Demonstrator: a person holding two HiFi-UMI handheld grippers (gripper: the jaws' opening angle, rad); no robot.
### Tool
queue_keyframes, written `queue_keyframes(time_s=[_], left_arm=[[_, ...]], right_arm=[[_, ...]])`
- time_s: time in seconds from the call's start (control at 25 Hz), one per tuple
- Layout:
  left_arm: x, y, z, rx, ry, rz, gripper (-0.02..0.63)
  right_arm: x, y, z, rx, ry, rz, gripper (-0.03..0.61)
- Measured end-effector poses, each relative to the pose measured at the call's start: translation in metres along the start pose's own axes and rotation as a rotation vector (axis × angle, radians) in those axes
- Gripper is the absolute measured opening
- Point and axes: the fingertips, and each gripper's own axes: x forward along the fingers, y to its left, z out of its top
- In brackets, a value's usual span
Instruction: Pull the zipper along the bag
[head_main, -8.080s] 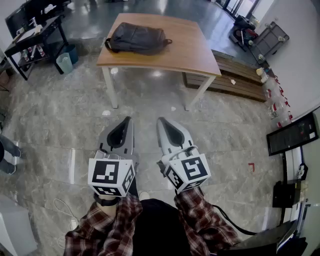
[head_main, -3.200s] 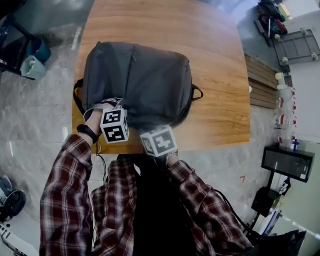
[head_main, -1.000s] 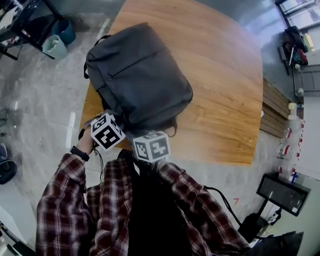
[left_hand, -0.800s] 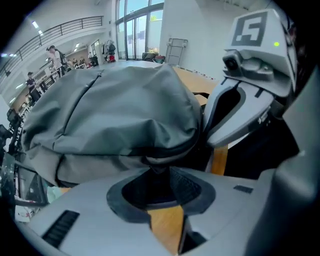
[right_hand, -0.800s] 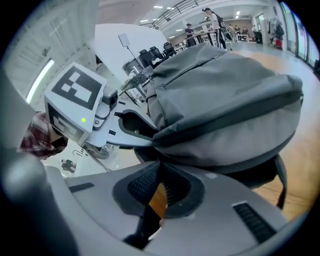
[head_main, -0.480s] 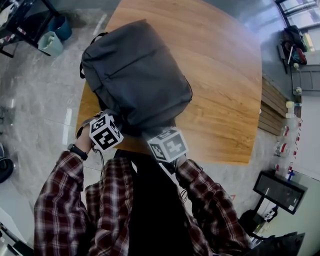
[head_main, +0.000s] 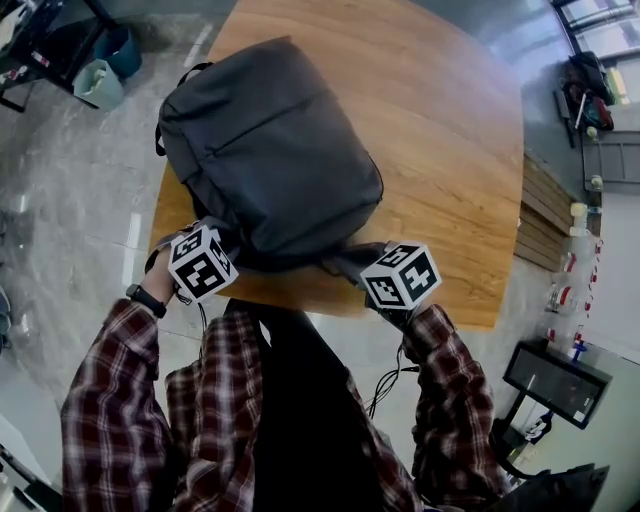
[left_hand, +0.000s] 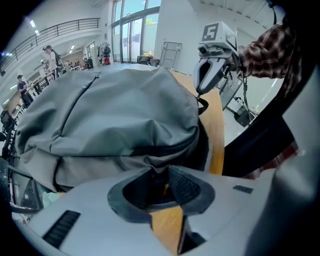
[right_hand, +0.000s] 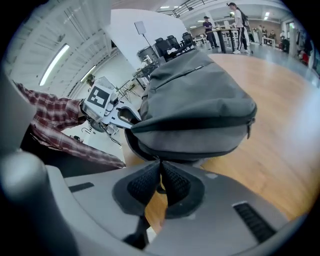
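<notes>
Head view: the right gripper (head_main: 338, 262) has swung out to the right along the near edge of the bag (head_main: 270, 150) since half a second ago — the zip is running, I'd say, and partway round. The left gripper (head_main: 222, 236) stays at the near-left corner, and the bag lies on the table (head_main: 450, 200).

Left gripper view: jaws clamped on a fold of bag fabric, anchoring it.

Right gripper view: jaws almost together, pinching the zipper pull (right_hand: 160, 187) — the seam beyond gapes dark.
</notes>
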Motion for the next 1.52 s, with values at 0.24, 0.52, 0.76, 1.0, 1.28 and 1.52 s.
queue_keyframes(time_s=[0.24,0.52,0.76,1.0,1.28,1.52], left_arm=[[-0.002,0.002,-0.003,0.012,0.007,0.000,0.115],[-0.014,0.016,-0.019,-0.010,0.055,-0.006,0.114],[-0.053,0.008,-0.001,-0.046,-0.021,-0.181,0.115],[-0.099,-0.023,0.088,0.018,-0.253,-0.243,0.118],[-0.023,-0.056,0.156,0.195,-0.177,-0.099,0.121],[-0.007,-0.054,0.147,0.172,-0.165,-0.009,0.120]], right_arm=[[-0.029,-0.052,-0.004,-0.007,-0.014,-0.081,0.020],[-0.086,-0.149,-0.050,0.125,-0.024,-0.321,0.006],[-0.052,-0.070,-0.027,0.007,-0.158,-0.078,0.006],[-0.016,-0.040,-0.009,-0.102,-0.194,-0.024,0.065],[0.008,-0.049,0.002,-0.121,-0.214,-0.075,0.115],[0.016,-0.048,0.018,-0.075,-0.305,-0.118,0.062]])
